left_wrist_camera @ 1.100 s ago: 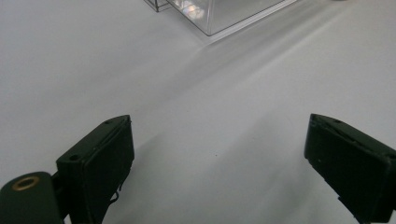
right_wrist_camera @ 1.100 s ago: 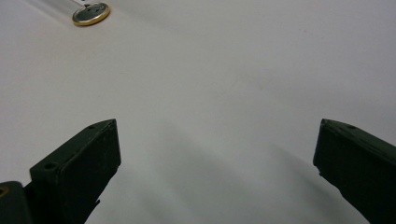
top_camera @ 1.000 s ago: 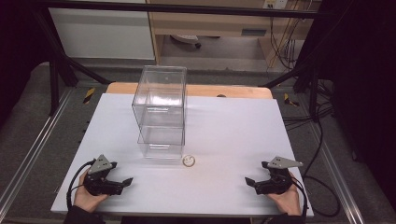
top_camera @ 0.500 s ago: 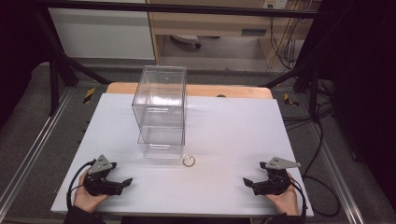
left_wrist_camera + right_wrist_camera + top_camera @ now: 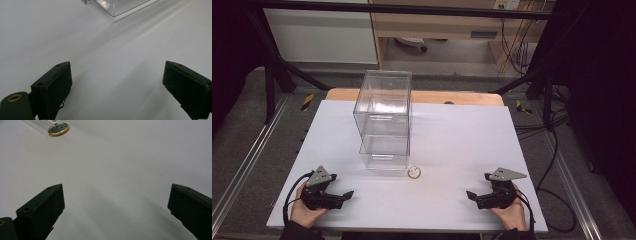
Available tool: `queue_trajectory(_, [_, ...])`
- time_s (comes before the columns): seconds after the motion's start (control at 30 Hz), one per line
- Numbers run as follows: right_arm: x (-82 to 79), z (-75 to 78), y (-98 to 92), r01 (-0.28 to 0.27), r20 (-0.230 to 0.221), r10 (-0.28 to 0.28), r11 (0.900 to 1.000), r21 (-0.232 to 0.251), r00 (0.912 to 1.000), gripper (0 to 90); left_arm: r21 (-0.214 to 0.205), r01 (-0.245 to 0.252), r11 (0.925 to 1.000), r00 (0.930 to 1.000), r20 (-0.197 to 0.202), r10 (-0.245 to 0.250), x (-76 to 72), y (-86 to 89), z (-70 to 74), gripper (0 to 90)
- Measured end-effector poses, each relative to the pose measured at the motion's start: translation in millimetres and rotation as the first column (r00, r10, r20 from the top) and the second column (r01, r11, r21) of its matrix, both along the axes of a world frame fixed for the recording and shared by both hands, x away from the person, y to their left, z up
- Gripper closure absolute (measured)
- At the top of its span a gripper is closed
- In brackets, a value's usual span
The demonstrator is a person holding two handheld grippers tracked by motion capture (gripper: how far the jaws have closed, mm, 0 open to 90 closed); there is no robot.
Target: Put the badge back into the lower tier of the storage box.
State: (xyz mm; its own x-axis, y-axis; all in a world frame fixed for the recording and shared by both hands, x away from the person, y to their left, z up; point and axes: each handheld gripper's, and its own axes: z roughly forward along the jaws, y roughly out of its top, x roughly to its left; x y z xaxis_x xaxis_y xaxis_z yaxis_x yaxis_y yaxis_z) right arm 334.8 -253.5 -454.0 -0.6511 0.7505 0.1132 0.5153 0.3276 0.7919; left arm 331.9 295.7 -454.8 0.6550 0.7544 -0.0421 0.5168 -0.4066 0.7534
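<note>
A person sits at the near edge of a white tabletop point(image 5: 452, 135), a gripper in each hand, both low over the surface near that edge. The left gripper point(image 5: 346, 195) sits near the left corner, its jaws pointing toward the middle of the tabletop; in the left gripper view its two black jaws stand wide apart with only bare white surface between them. The right gripper point(image 5: 472, 195) sits near the right corner, pointing inward the other way, and in the right gripper view its jaws are likewise spread wide with nothing between them. Each gripper carries a grey three-cornered plate on top and trails a black cable off toward the edge. Between the two, somewhat nearer the middle of the tabletop, lies a small round button point(image 5: 414, 172), pale with a gold-coloured rim; in the right gripper view it shows at the top left, flat on the surface, well ahead of the jaws and apart from them. Just behind the button stands a tall clear plastic box point(image 5: 383, 120), upright, with what looks like two levels; the button lies just in front of its lower right corner, very close, though I cannot tell whether the two touch. A corner of that box shows at the top of the left gripper view. Both grippers are well apart from the box and the button.
</note>
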Motion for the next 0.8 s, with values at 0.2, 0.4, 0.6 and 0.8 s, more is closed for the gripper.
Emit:
queue_trajectory(0.2, [-0.2,0.5,6.8,-0.005,-0.006,0.005,1.0,0.008,1.0,1.2,0.0,0.001,1.0,1.0,-0.001,-0.001,0.7,-0.7,0.1,8.5])
queue_trajectory(0.4, [0.6,1.2,13.7,-0.018,-0.005,0.018,0.9997,0.013,0.9998,1.3,0.003,-0.002,1.0,1.0,0.003,0.002,0.6,-0.6,0.6,8.6])
queue_trajectory(0.6, [2.1,2.2,23.9,-0.029,-0.012,0.029,0.9996,0.006,0.9995,1.3,0.002,-0.004,1.0,1.0,0.003,0.004,0.6,-0.3,0.4,8.6])
queue_trajectory(0.8, [2.9,2.5,34.2,-0.045,-0.016,0.045,0.999,0.01,0.9989,1.5,0.001,-0.003,1.0,1.0,0.006,0.003,0.4,0.0,0.8,8.8])
